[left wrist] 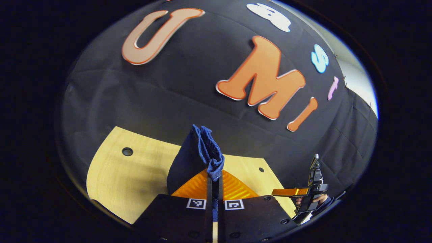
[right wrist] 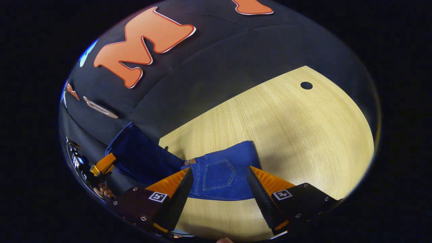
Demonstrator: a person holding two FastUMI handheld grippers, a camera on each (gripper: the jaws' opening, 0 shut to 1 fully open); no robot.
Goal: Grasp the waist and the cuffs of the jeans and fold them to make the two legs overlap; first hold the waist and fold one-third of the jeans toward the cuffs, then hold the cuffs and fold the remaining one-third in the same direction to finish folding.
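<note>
In the left gripper view the left tool [left wrist: 213, 189] has its two fingers pressed nearly together on a bunched edge of the jeans [left wrist: 199, 152], lifted clear of the pale wooden worktop [left wrist: 135, 175] so the cloth stands up in a dark fold above the fingertips; farther right in that view the right tool [left wrist: 290, 192] shows small at the edge, a hand behind it. In the right gripper view the left tool [right wrist: 103, 165] appears at the far left by the raised, shadowed part of the jeans [right wrist: 219, 175], while the seat with its back pocket [right wrist: 219, 173] lies flat on the worktop [right wrist: 287, 128], straight ahead of the right tool [right wrist: 219, 184], whose fingers stand wide apart and hold nothing. The denim looks thick and fairly heavy yet limp: it will sag and drag from a single hold, so a firm bite on a doubled seam or hem at the waist should serve better than a pinch of loose cloth. Which end the left tool grips is hard to tell, since the bunched fabric hides it; the legs and cuffs are mostly lost in shadow against the booth wall, and whether the legs already overlap cannot be made out.
</note>
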